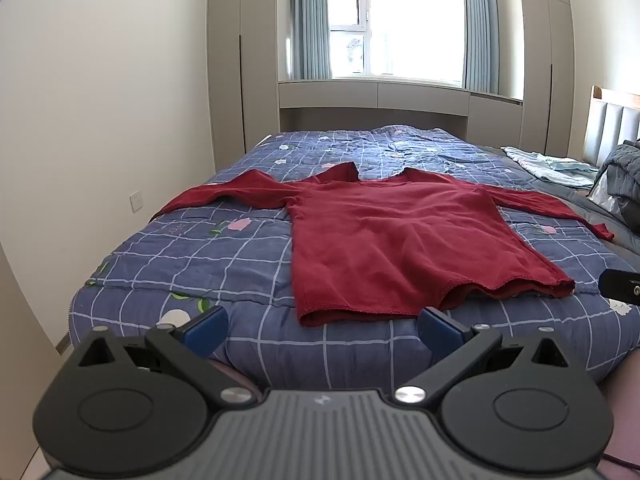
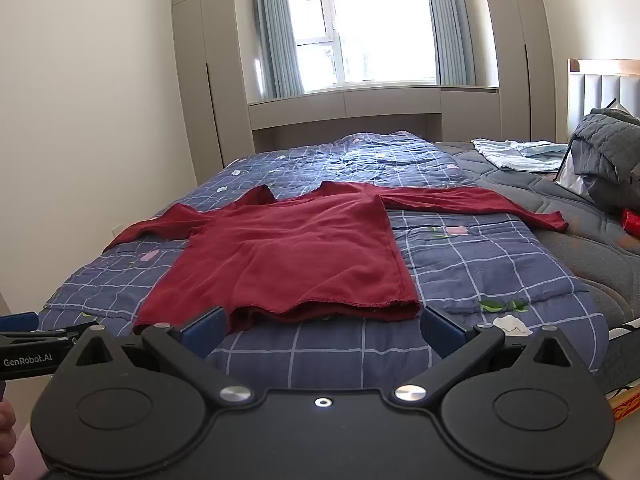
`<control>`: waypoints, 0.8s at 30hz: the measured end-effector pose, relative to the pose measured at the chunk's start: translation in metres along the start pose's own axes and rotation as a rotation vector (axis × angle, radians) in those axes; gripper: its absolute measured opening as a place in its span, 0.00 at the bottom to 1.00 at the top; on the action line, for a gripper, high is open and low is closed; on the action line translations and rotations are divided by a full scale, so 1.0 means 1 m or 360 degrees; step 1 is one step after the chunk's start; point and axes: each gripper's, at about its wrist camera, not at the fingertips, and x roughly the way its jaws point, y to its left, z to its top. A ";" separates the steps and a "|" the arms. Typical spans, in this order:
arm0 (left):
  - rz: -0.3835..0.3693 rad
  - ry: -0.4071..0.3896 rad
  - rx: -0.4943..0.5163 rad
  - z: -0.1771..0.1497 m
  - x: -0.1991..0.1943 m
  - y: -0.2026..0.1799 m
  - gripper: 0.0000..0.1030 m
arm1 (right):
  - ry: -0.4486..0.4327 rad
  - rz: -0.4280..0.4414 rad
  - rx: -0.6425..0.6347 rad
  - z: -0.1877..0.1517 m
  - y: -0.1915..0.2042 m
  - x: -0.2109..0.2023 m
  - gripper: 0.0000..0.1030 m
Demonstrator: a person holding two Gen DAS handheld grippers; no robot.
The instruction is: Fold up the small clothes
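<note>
2 grippers, left gripper (image 1: pixel 322 330) and right gripper (image 2: pixel 322 330), hang wide open, empty, just before the red shirt (image 1: pixel 400 236) lying flat on the bed (image 1: pixel 200 256).

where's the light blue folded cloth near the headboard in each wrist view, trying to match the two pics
Left wrist view: the light blue folded cloth lies at the far right, on the grey mattress beside the padded headboard.
Right wrist view: the same cloth sits right of centre, higher in the picture, left of the grey quilted bundle.
Shared landmark: the dark red long-sleeved shirt spread flat on the blue checked quilt; the cloth lies beyond the sleeve pointing toward the headboard.
</note>
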 end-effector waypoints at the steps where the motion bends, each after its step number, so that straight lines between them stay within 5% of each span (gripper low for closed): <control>1: -0.0001 0.0003 -0.0001 0.000 0.000 0.000 1.00 | 0.0000 0.0000 -0.0001 0.000 0.000 0.000 1.00; 24: -0.0007 0.0012 -0.0005 -0.002 -0.001 -0.002 1.00 | 0.0001 0.0001 -0.0002 -0.001 0.000 0.000 1.00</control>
